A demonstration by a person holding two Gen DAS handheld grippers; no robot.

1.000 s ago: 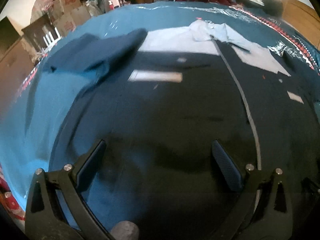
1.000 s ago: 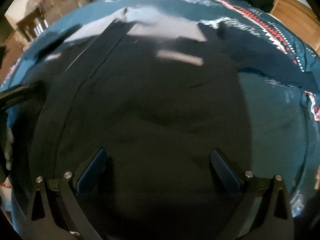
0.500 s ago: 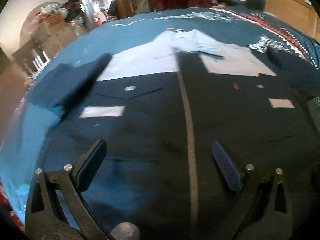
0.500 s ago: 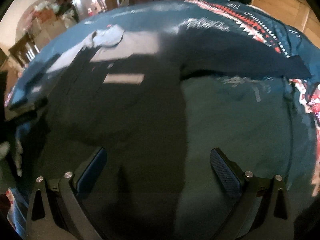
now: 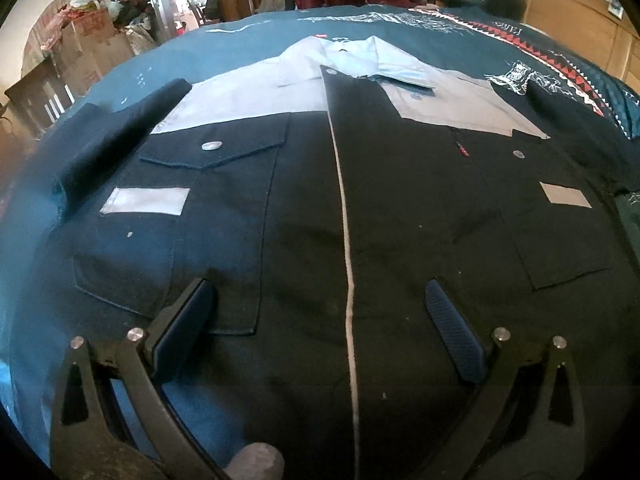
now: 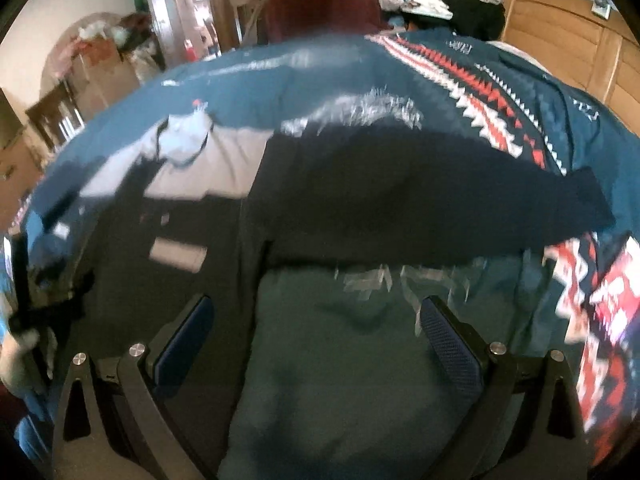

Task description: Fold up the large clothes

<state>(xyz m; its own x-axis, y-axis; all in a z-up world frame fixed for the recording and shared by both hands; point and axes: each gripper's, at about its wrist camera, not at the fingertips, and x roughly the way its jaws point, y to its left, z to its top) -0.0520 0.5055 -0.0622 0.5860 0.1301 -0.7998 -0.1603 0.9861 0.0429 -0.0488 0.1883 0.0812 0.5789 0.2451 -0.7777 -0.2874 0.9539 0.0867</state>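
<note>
Left wrist view: I hold the left gripper (image 5: pixel 320 328) with its jaws spread wide and empty, low over the hem end of the dark work jacket (image 5: pixel 400 208). The jacket lies front-up and flat on the teal bedspread (image 5: pixel 240 44), filling the centre of the frame, collar (image 5: pixel 352 56) toward the top. The pale front strip (image 5: pixel 344 220) runs down the middle between my fingers, which suggests I am centred on the garment so a fold can be made symmetrically. One sleeve (image 5: pixel 116 132) lies angled out at the upper left of the frame, apart from the body panel, not yet folded in. Chest pockets and grey patches sit flat on both sides, so the cloth looks smoothed and ready.

Right wrist view, blurred: the right gripper (image 6: pixel 316 336) is likewise wide open and holds nothing. It points past the jacket's edge, over bare bedspread at lower centre. The other sleeve (image 6: pixel 440 200) stretches straight across the middle of the frame toward the right, over the patterned border (image 6: pixel 480 84). I judge this sleeve to be the next thing to bring in, since it lies fully extended ahead of the open fingers.
</note>
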